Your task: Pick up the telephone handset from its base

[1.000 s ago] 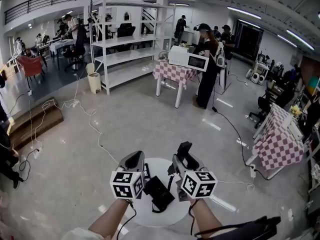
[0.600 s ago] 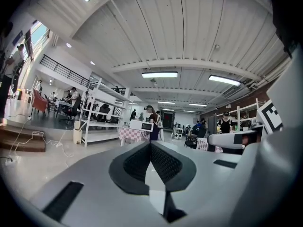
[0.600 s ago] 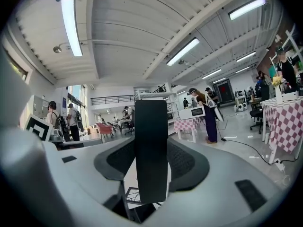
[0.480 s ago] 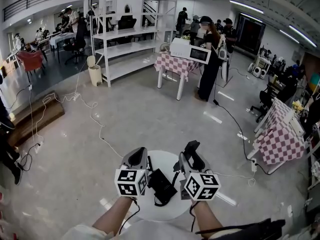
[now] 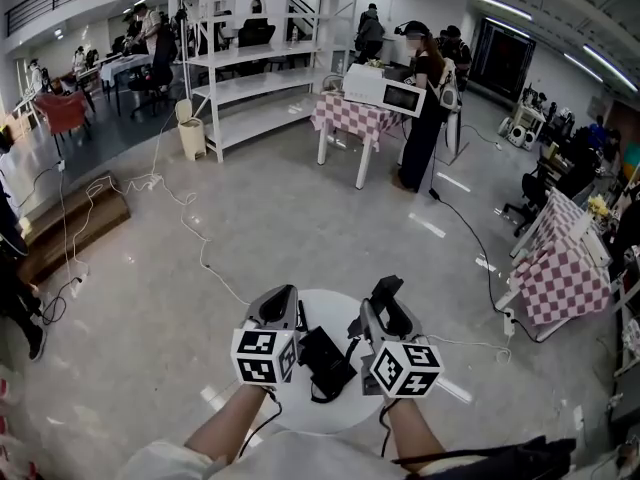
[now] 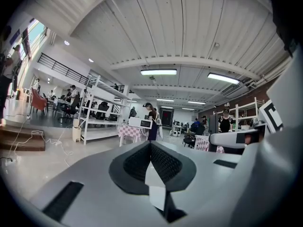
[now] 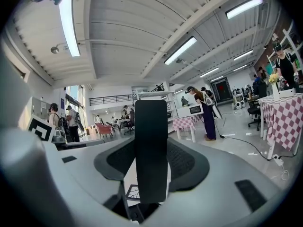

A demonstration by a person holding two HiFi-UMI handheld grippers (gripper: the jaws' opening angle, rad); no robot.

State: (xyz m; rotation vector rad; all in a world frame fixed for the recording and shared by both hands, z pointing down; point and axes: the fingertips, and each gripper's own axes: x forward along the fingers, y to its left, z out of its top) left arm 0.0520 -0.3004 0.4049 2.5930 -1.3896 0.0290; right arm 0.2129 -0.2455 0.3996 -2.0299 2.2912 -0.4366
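Observation:
A black telephone base (image 5: 325,360) sits on a small round white table (image 5: 300,415), between my two grippers. The black handset (image 5: 388,290) stands up between the jaws of my right gripper (image 5: 386,303), which is shut on it above the table's right side. In the right gripper view the handset (image 7: 150,126) fills the gap of that gripper (image 7: 150,163) as an upright dark bar. A dark cord (image 5: 349,348) hangs between handset and base. My left gripper (image 5: 283,300) hovers left of the base, and in its own view this gripper (image 6: 150,150) is shut with nothing in it.
Grey floor lies all round the table, with cables (image 5: 190,230) running across it. A checkered table (image 5: 352,120) with a microwave and a person beside it stands farther off. White shelves (image 5: 245,78) are behind, and more checkered tables (image 5: 560,268) at the right.
My right gripper has drifted slightly with the handset still in it. The left gripper has kept still and shut. The head view has shifted a little.

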